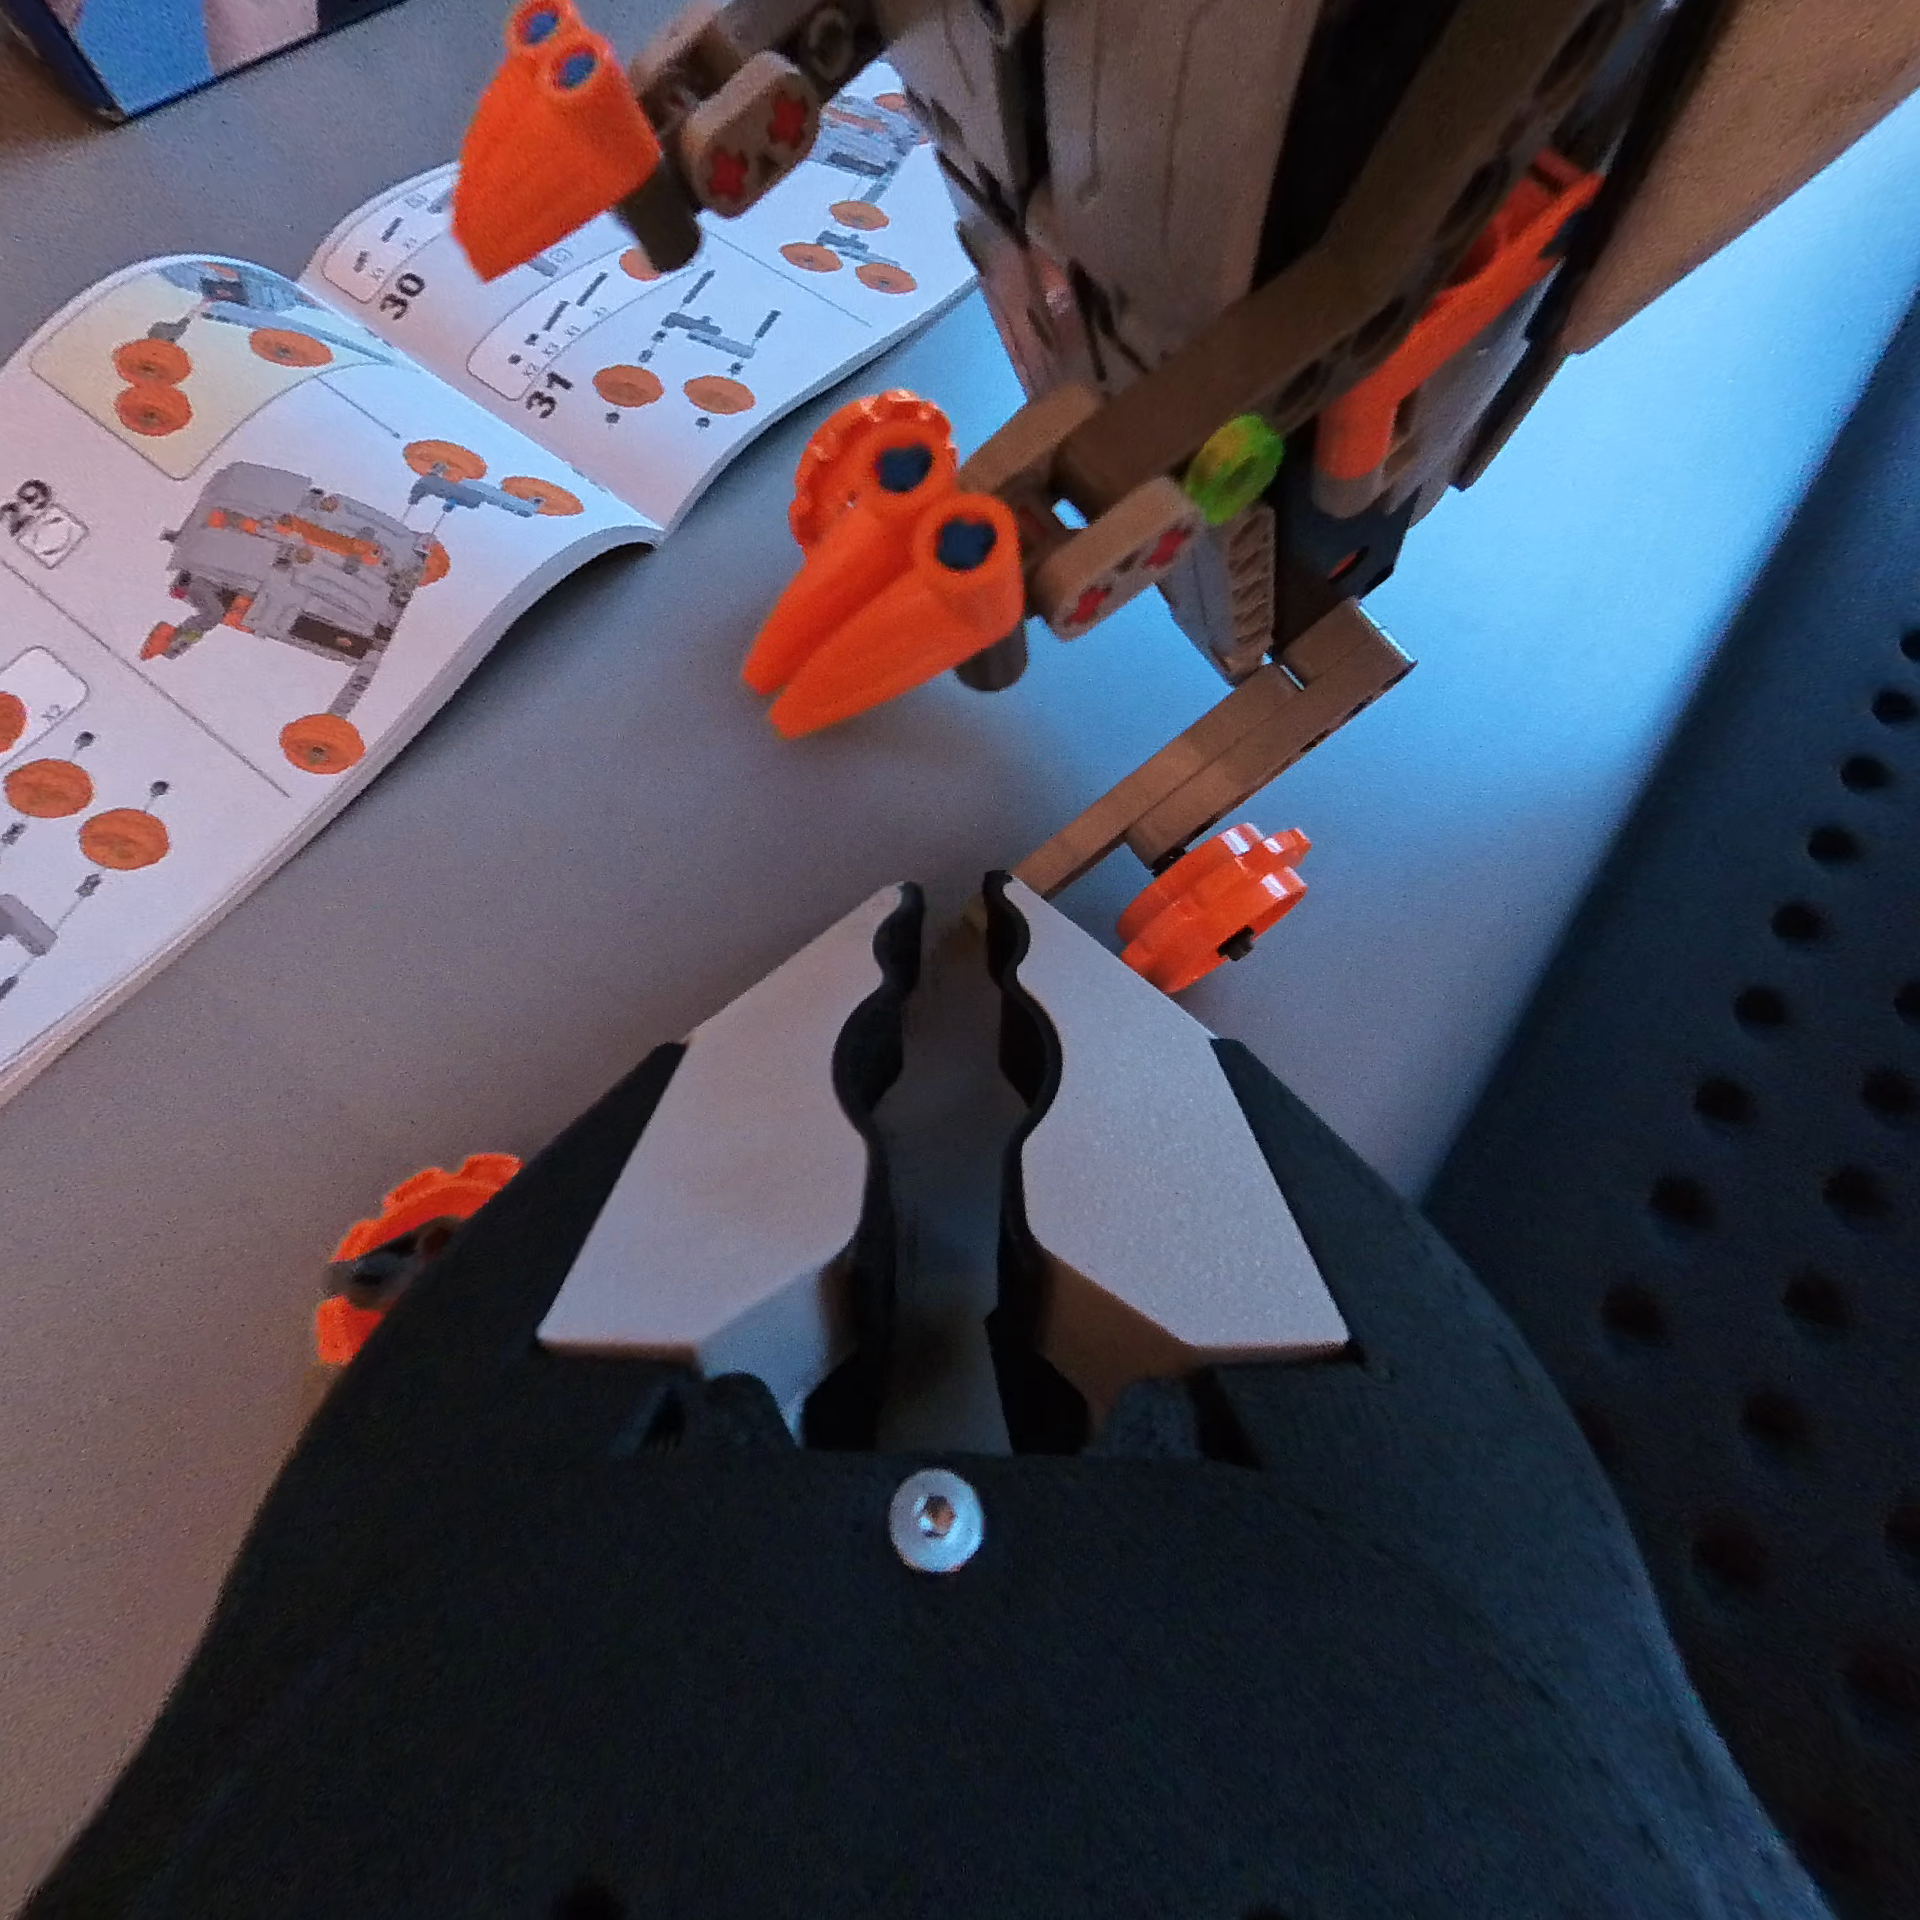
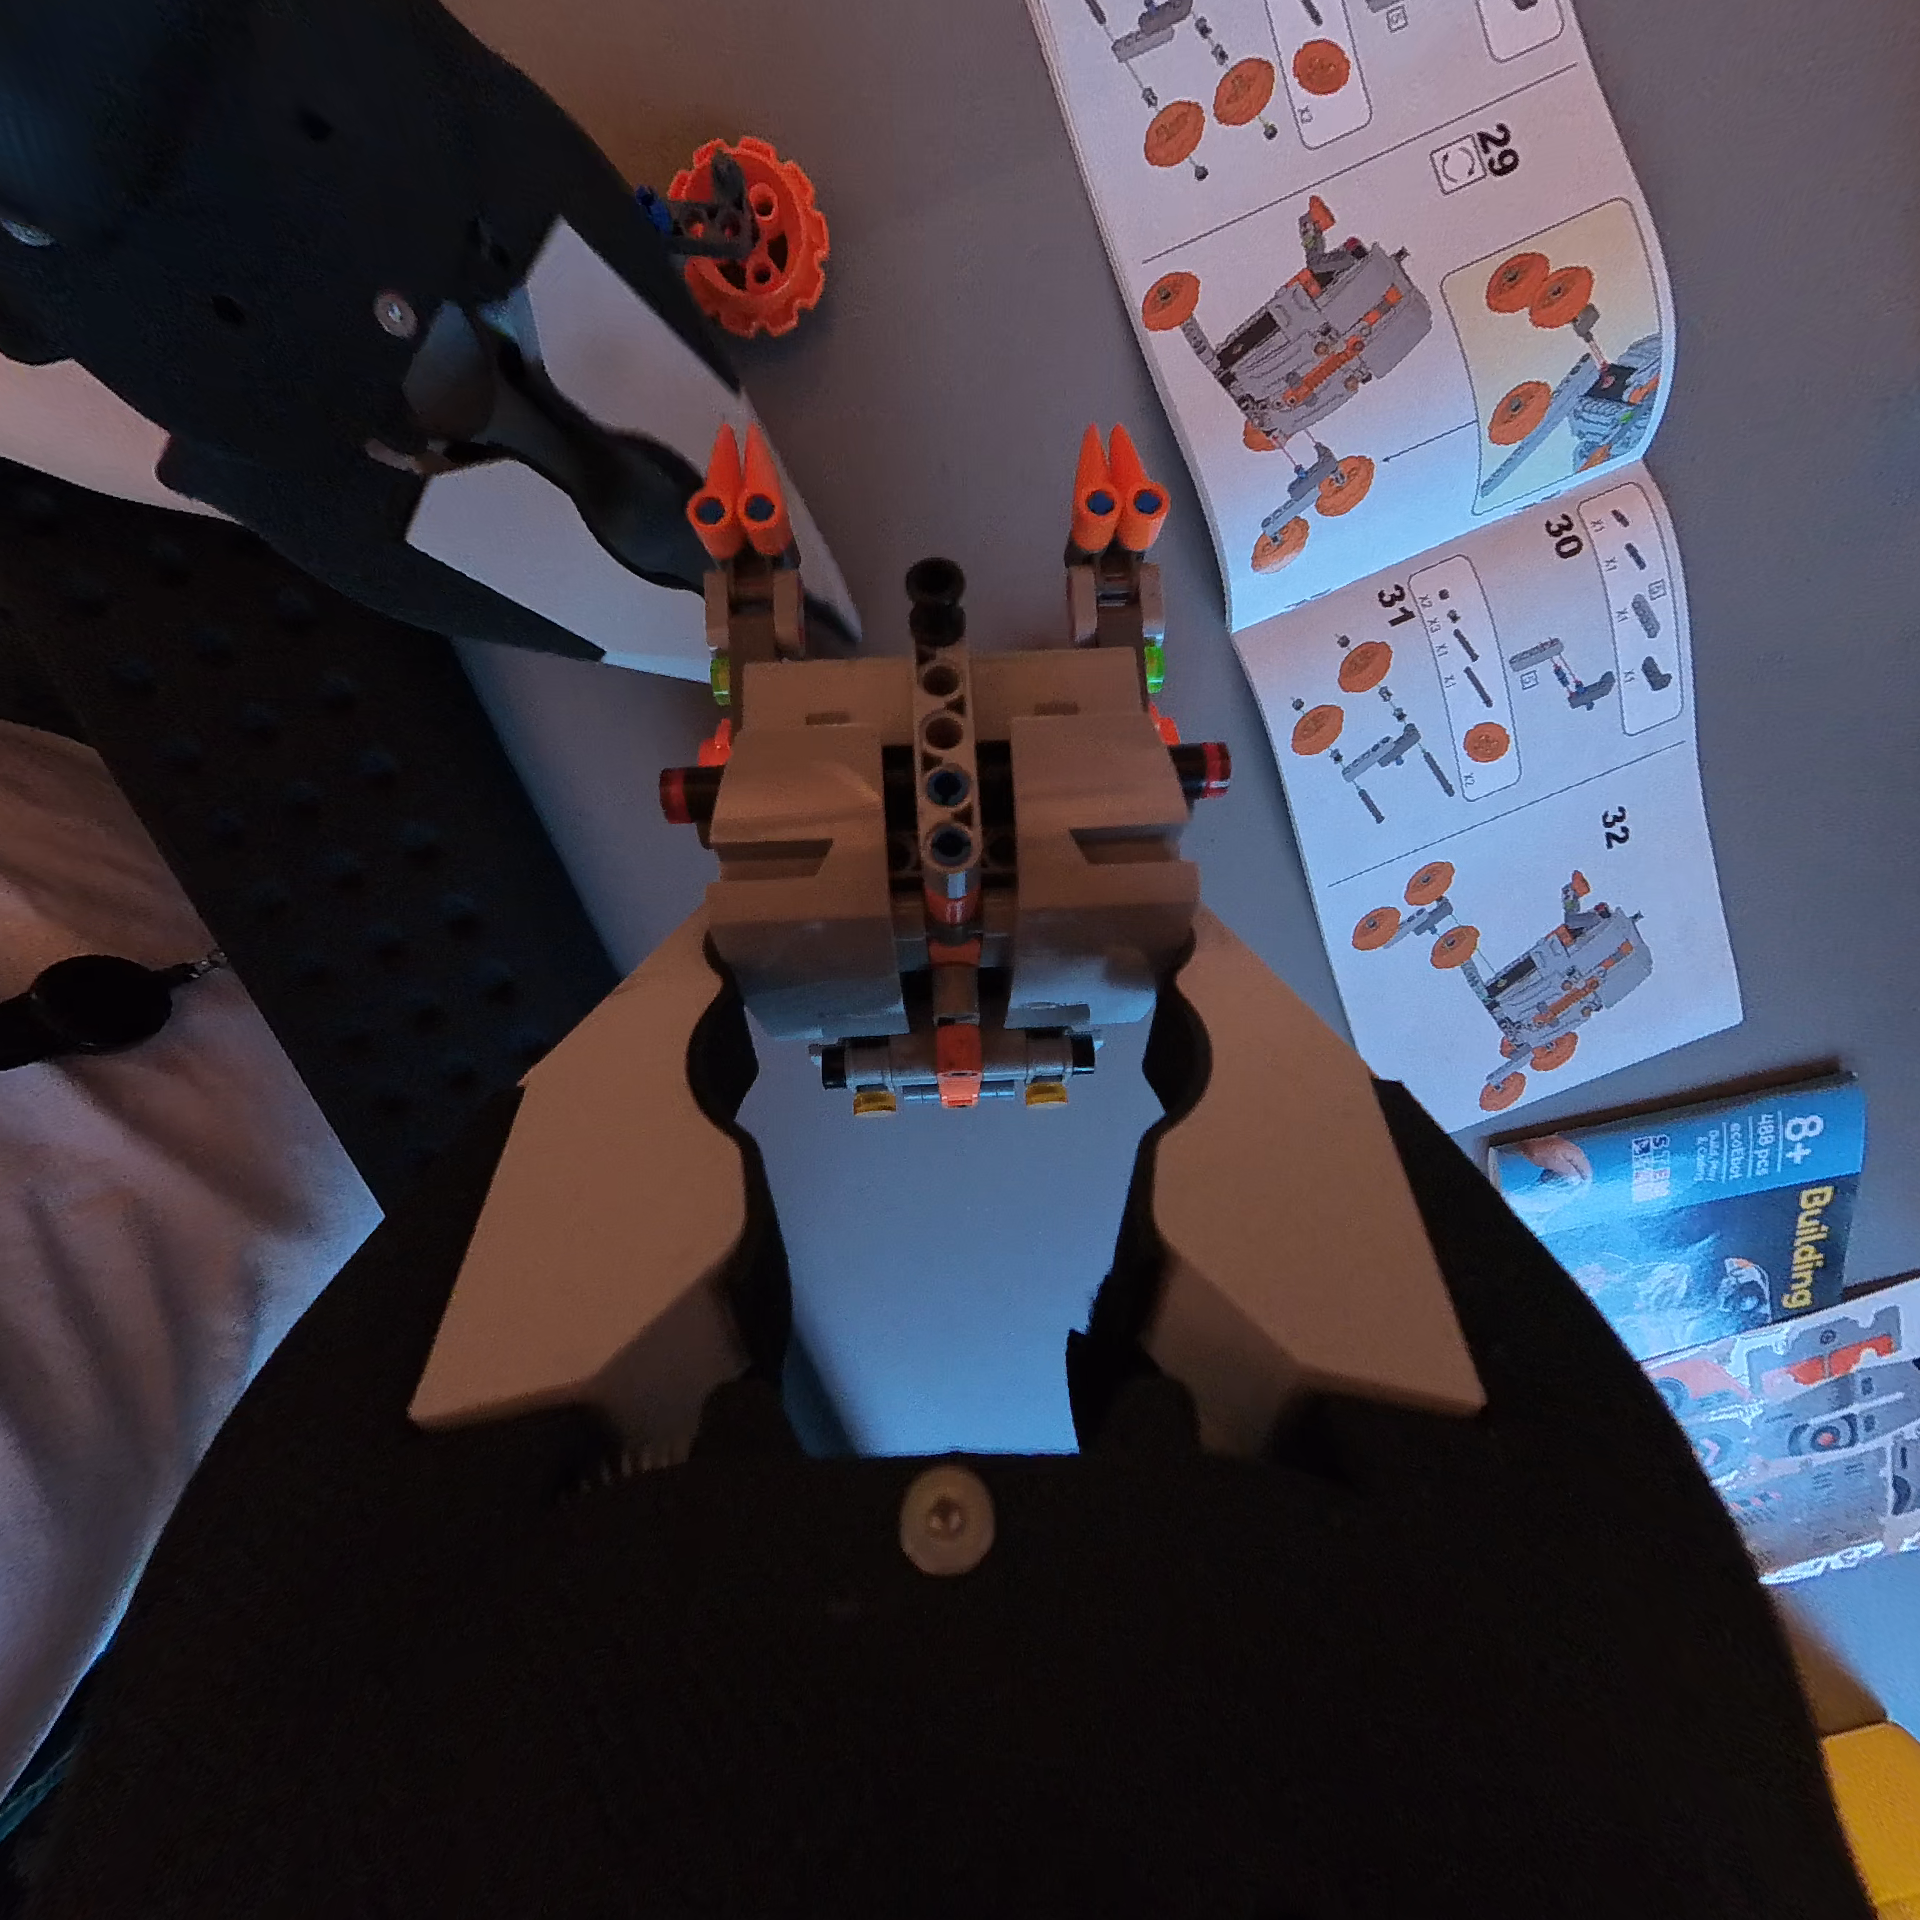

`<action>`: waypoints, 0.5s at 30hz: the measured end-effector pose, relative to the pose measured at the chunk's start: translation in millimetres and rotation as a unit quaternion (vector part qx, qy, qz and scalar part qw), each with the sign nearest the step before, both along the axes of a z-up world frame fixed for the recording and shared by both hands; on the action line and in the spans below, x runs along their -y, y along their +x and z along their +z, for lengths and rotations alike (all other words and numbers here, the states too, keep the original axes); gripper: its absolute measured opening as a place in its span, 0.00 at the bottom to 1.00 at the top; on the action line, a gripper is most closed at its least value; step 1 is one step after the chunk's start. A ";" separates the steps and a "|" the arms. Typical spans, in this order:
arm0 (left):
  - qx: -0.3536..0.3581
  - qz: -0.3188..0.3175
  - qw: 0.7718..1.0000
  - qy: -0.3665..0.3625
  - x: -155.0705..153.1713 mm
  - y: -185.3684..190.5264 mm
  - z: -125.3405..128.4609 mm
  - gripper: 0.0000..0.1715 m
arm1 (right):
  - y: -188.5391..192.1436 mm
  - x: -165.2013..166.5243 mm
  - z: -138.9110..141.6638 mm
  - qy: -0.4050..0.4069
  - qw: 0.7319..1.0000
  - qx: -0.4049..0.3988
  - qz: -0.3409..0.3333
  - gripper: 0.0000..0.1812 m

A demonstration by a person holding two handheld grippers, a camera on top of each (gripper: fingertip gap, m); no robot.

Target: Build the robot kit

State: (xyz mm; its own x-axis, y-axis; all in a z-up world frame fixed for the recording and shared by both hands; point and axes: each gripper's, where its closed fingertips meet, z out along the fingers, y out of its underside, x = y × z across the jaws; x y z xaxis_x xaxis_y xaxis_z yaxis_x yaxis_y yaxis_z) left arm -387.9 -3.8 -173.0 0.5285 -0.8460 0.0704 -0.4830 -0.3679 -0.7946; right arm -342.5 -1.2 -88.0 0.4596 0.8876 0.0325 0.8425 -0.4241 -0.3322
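My right gripper [image 2: 951, 935] is shut on a grey brick-built vehicle model [image 2: 821, 831] and holds it by its sides above the table. The model has two pairs of orange spikes [image 2: 740, 488] at its far end. In the left wrist view the model [image 1: 1195, 260] hangs at the top right, blurred. A grey beam [image 1: 1216, 748] with an orange wheel [image 1: 1216, 899] sticks out from it. My left gripper [image 1: 954, 891] is closed to a narrow gap, with its tips on the end of that beam. It also shows in the right wrist view [image 2: 686, 561].
An open instruction booklet [image 1: 312, 520] [image 2: 1455, 520] lies on the grey table [image 1: 623, 987]. A loose orange gear wheel [image 1: 405, 1247] [image 2: 748, 237] lies beside my left gripper. A black perforated mat [image 1: 1714, 1143] borders the table. A blue box [image 2: 1683, 1195] and a sticker sheet [image 2: 1818, 1423] lie at the right.
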 end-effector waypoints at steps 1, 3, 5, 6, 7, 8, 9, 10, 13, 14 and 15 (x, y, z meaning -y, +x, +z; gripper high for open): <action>0.007 0.012 1.000 0.006 -3.0 -2.4 3.5 0.07 | 0.2 0.8 0.3 0.000 1.000 0.001 -0.002 0.42; 0.055 0.031 0.998 0.021 -7.0 -6.2 20.3 0.09 | 0.6 1.6 0.7 0.000 1.000 -0.001 -0.005 0.42; 0.121 0.026 0.992 0.032 -3.1 -7.4 42.9 0.13 | 1.2 1.5 1.1 -0.001 1.000 -0.004 -0.008 0.42; 0.152 0.020 0.987 0.038 1.1 -8.1 54.5 0.15 | 1.2 2.1 1.2 -0.002 1.000 -0.006 -0.012 0.42; 0.173 0.023 0.984 0.047 4.0 -10.0 64.8 0.16 | 1.2 2.9 1.1 -0.004 1.000 -0.008 -0.019 0.42; 0.186 0.028 0.981 0.049 7.1 -10.8 73.8 0.15 | 1.4 3.4 0.4 -0.006 1.000 -0.008 -0.026 0.42; 0.199 0.023 0.979 0.043 13.2 -7.6 81.6 0.15 | 1.3 3.4 0.1 -0.008 0.999 -0.007 -0.030 0.42; 0.205 0.019 0.978 0.029 18.8 -2.6 85.2 0.19 | 1.6 4.0 0.2 -0.008 0.999 -0.004 -0.033 0.42; 0.197 0.014 0.980 -0.031 30.4 12.5 76.2 0.24 | 3.3 4.0 0.1 -0.011 0.999 0.003 -0.033 0.41; 0.192 0.014 0.981 -0.039 31.3 15.1 70.7 0.24 | 3.0 3.8 0.0 -0.012 0.999 0.005 -0.032 0.41; 0.185 0.026 0.982 -0.034 27.8 14.3 65.4 0.23 | 3.0 3.7 -0.1 -0.012 0.999 0.006 -0.033 0.41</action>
State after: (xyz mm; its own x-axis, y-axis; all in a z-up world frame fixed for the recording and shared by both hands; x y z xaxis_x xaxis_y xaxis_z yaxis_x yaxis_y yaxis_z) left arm -373.6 -31.5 -107.6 0.4990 -0.8050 0.3209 -0.1440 -0.4422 -0.8853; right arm -339.4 -4.9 -88.1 0.5160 0.8564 0.0174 0.8170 -0.4860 -0.3104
